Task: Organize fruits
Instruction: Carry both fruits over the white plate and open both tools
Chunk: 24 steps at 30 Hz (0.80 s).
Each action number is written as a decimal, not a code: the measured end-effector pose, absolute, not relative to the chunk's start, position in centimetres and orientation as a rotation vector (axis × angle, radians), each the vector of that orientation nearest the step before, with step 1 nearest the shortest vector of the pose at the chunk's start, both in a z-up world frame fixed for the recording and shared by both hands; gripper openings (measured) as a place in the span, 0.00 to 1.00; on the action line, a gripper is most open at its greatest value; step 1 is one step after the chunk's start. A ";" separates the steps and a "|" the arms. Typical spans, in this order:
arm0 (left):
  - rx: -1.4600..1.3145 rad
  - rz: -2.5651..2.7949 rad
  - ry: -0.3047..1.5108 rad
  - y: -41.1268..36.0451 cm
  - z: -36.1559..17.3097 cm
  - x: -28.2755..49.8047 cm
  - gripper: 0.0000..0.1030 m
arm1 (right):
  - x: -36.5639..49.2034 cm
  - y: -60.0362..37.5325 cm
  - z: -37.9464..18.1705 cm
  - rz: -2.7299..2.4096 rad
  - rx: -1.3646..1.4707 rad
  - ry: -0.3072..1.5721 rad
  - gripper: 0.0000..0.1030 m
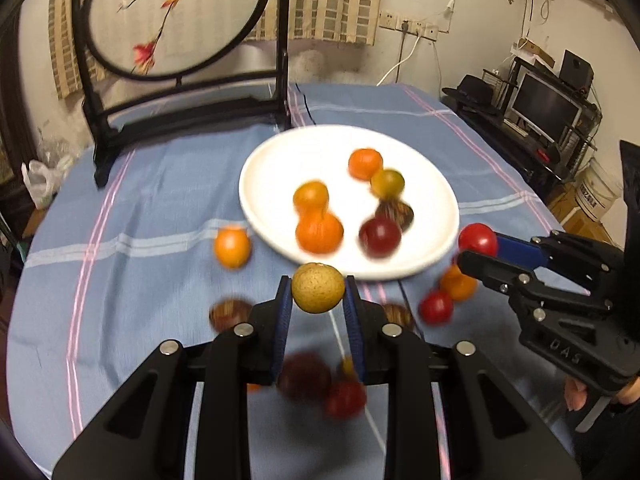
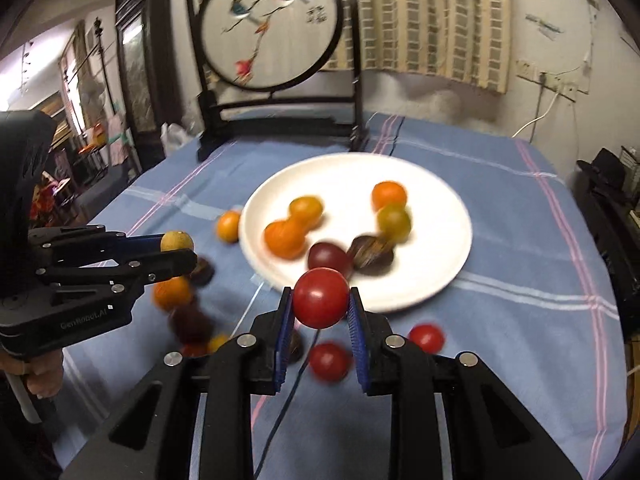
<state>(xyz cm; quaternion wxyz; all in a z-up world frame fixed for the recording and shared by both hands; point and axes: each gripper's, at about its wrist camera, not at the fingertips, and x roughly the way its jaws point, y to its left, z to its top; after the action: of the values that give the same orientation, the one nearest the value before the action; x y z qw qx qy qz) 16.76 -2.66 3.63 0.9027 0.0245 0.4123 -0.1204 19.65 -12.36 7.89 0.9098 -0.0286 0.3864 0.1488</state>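
My left gripper [image 1: 318,294] is shut on a tan speckled round fruit [image 1: 318,288], held above the cloth just in front of the white plate [image 1: 280,160]. My right gripper [image 2: 320,304] is shut on a red tomato [image 2: 321,298], held just in front of the plate [image 2: 440,200]. The plate holds several small fruits: orange ones [image 1: 319,230], a yellow-green one [image 1: 387,183], a dark red one [image 1: 379,236] and a brown one [image 1: 396,210]. The right gripper with its tomato [image 1: 478,239] shows in the left view, the left gripper with its fruit [image 2: 177,241] in the right view.
Loose fruits lie on the blue cloth: an orange one [image 1: 232,247] left of the plate, red ones [image 2: 330,361] and dark ones [image 1: 304,376] near the front. A black-framed round embroidered screen [image 1: 176,40] stands at the table's back. A desk with a monitor [image 1: 546,106] is at the right.
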 end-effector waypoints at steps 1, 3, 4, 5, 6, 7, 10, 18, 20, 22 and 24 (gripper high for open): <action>0.055 -0.244 0.852 -3.1 3.8 17.8 0.24 | 20.6 -12.6 7.9 0.294 -0.056 0.792 0.26; 0.061 -0.237 0.857 -3.6 3.9 19.6 0.24 | 22.0 -13.0 7.8 0.274 -0.050 0.784 0.26; 0.064 -0.224 0.864 -4.0 3.7 21.1 0.24 | 22.8 -13.0 7.7 0.265 -0.048 0.784 0.26; 0.064 -0.220 0.870 -4.3 3.5 22.1 0.24 | 23.8 -13.2 7.4 0.251 -0.041 0.788 0.26; 0.064 -0.218 0.873 -4.5 3.4 22.7 0.24 | 24.7 -13.4 7.2 0.240 -0.033 0.791 0.26; 0.066 -0.208 0.879 -4.8 3.1 23.8 0.24 | 25.3 -13.5 7.0 0.236 -0.030 0.793 0.26; 0.074 -0.192 0.901 -5.6 2.4 26.2 0.24 | 27.3 -13.9 6.3 0.222 -0.010 0.804 0.26; 0.067 -0.192 0.950 -7.6 0.5 29.8 0.26 | 29.8 -15.1 4.3 0.199 0.035 0.847 0.29; 0.067 -0.203 0.950 -8.1 0.5 29.8 0.38 | 29.7 -15.5 3.8 0.192 0.067 0.858 0.40; 0.069 -0.187 0.932 -8.1 0.7 29.3 0.50 | 29.5 -16.2 3.6 0.186 0.107 0.867 0.52; 0.063 -0.191 0.921 -7.9 0.9 28.6 0.55 | 29.2 -16.6 3.7 0.183 0.126 0.871 0.53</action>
<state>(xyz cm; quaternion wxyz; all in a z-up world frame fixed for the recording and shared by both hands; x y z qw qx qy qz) 28.55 -7.89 0.94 0.8909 0.0306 0.4437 -0.0919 29.16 -16.61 3.66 0.9006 0.0607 0.4212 0.0886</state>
